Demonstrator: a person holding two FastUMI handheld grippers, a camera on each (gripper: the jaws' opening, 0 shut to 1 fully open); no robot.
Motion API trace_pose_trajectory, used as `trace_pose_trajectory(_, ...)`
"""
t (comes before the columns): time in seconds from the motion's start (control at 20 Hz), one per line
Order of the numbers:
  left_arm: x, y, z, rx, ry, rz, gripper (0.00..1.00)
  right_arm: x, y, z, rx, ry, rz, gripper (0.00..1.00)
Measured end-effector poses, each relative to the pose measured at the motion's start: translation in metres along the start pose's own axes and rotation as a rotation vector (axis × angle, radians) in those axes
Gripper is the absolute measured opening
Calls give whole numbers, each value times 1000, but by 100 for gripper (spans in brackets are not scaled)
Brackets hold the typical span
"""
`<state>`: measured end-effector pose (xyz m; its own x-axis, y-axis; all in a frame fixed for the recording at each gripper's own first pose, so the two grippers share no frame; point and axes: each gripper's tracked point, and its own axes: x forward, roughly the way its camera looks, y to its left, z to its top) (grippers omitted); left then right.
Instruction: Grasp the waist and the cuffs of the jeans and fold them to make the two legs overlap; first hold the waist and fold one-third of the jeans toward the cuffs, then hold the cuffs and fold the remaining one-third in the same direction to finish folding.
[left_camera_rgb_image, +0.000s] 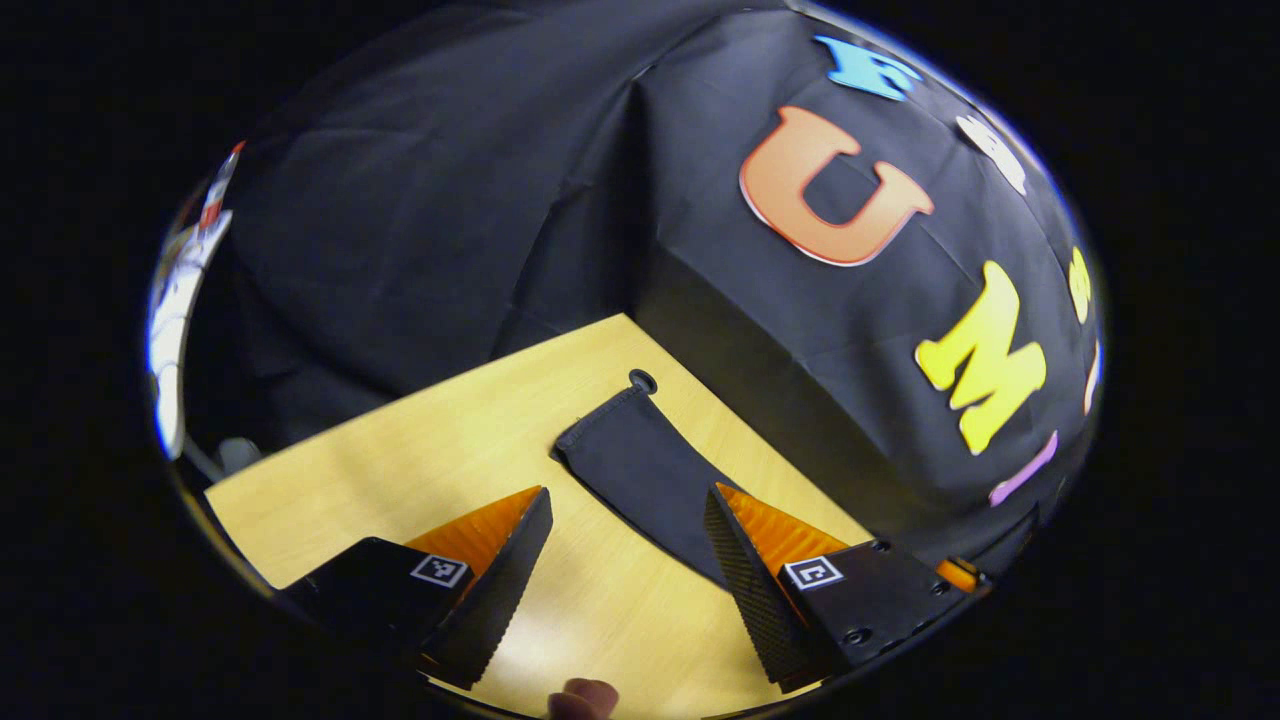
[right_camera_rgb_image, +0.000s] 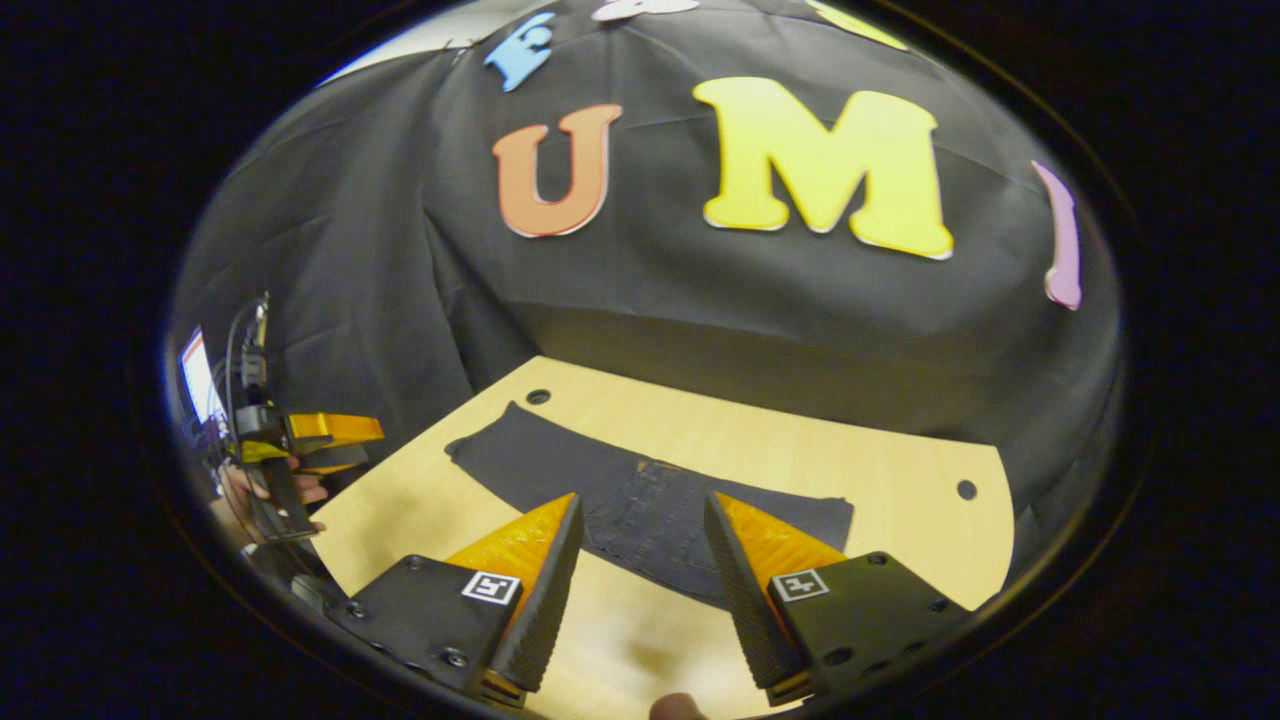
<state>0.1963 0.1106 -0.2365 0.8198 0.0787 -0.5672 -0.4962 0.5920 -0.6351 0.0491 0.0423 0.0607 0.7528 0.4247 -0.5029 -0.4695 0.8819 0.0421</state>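
Note:
Dark jeans (right_camera_rgb_image: 640, 490) lie flat across the wooden table (right_camera_rgb_image: 900, 480), legs stretching to the left and the waist end at the right. In the left gripper view a leg with its cuff (left_camera_rgb_image: 610, 440) runs from the table's far corner toward my right finger. My left gripper (left_camera_rgb_image: 625, 580) hovers open above the table, nothing between its fingers; it also shows far left in the right gripper view (right_camera_rgb_image: 300, 450), held by a hand. My right gripper (right_camera_rgb_image: 640, 590) is open too, hovering above the jeans' middle, near their front edge.
Black cloth walls (right_camera_rgb_image: 700, 300) close in the table's far sides. Small round holes (right_camera_rgb_image: 965, 489) mark the table's corners. Bare wood (left_camera_rgb_image: 400, 450) lies left of the cuff. A fingertip (left_camera_rgb_image: 585, 698) peeks in at the bottom edge.

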Motion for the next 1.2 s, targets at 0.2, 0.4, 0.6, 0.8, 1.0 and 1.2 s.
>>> trace_pose_trajectory(0.2,43,21,0,-247,69,6,99,-33,-57,-5,82,8,-96,76)
trace_pose_trajectory(0.4,84,38,-16,-454,167,49,99,-52,-103,-36,119,66,-180,76)
trace_pose_trajectory(0.6,113,52,-18,-471,187,86,99,-63,-133,-63,210,123,-237,76)
trace_pose_trajectory(0.8,141,56,-16,-461,193,99,99,-66,-143,-71,256,139,-264,76)
trace_pose_trajectory(1.0,151,52,-13,-439,198,106,99,-63,-148,-75,277,146,-276,76)
trace_pose_trajectory(1.2,163,46,-12,-404,189,85,99,-58,-145,-83,283,167,-275,76)
